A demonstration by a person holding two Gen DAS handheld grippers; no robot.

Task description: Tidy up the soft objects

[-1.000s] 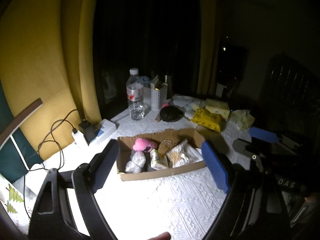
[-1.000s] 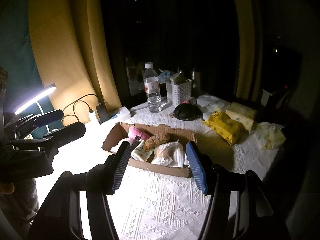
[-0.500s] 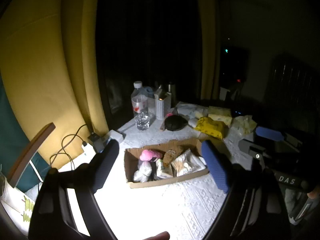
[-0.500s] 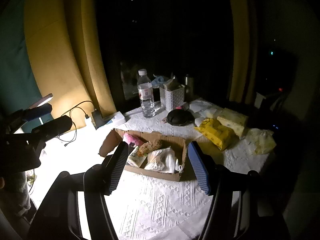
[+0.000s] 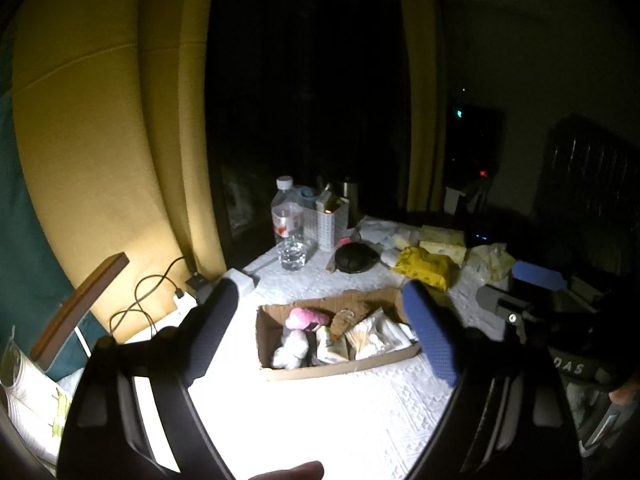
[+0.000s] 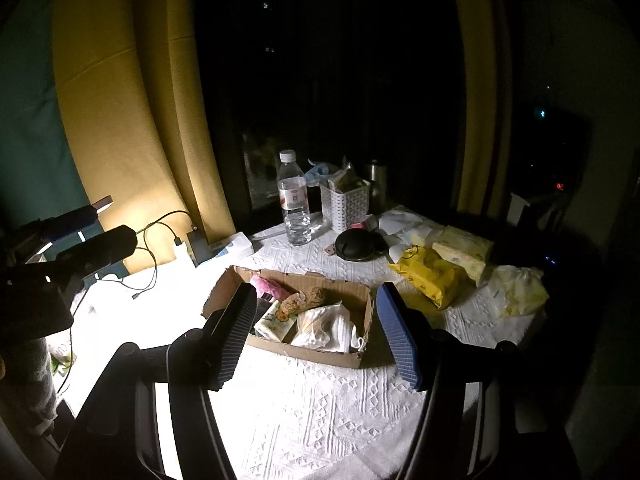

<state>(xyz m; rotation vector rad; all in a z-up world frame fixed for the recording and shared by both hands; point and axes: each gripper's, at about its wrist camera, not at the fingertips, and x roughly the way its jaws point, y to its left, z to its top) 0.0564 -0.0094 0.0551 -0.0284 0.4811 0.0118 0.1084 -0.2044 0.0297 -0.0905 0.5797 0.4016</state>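
Observation:
A shallow cardboard box (image 5: 276, 372) (image 6: 352, 356) sits on the white tablecloth. It holds a pink plush (image 5: 306, 319) (image 6: 266, 287), white soft bundles (image 5: 292, 352), a small pack (image 6: 274, 320) and a clear bag of sticks (image 5: 366, 334). A yellow wipes pack (image 5: 424, 267) (image 6: 430, 276) lies right of the box. My left gripper (image 5: 320, 336) is open and empty, well back from the box. My right gripper (image 6: 316, 332) is open and empty, also held back above the table.
A water bottle (image 6: 295, 200), a white basket (image 6: 346, 204), a black round case (image 6: 355, 244), tissue packs (image 6: 464, 246) and a pale bag (image 6: 516, 290) stand at the back and right. A charger and cables (image 6: 176, 240) lie at the left by the yellow curtain.
Both grippers have pulled back and up from the box, so the box looks smaller and farther. Both stay open and empty.

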